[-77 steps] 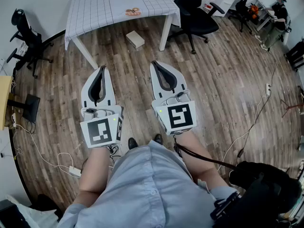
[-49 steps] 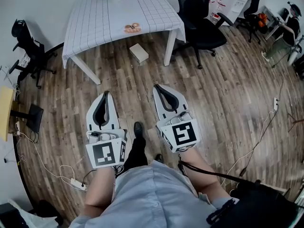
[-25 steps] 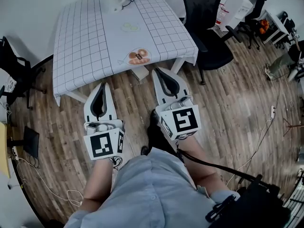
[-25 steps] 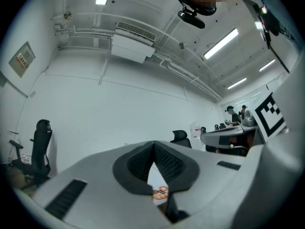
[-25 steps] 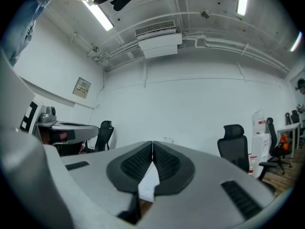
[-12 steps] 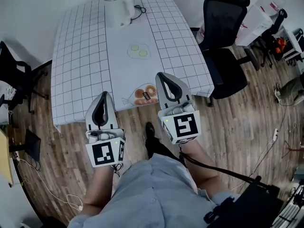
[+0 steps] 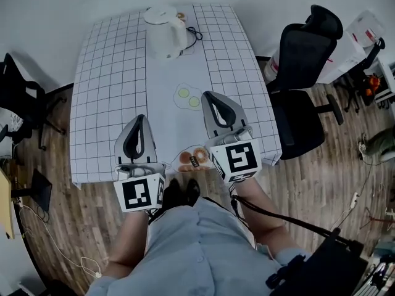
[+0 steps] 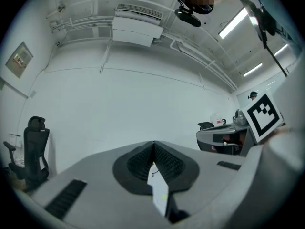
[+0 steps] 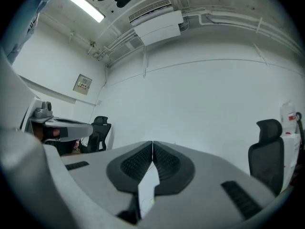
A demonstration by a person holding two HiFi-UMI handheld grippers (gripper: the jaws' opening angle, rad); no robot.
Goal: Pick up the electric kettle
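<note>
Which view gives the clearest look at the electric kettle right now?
The head view: the white electric kettle stands whole at the table's far end. Both gripper views show mostly shut fingers and wall, no kettle.

- Light-blue buttoned cloth shirt [image 7: 199,251], lower centre of the head view.
- White tapered left gripper [image 7: 140,117] and right gripper [image 7: 207,94], with black ribbed pads.
- Black-and-white marker cubes [image 7: 139,193] at their rear.
- Thin black cable [image 7: 278,217] trailing lower right.

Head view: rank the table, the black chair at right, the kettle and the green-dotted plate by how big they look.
1. table
2. black chair
3. kettle
4. plate, smallest though nearer the camera than the kettle
</note>
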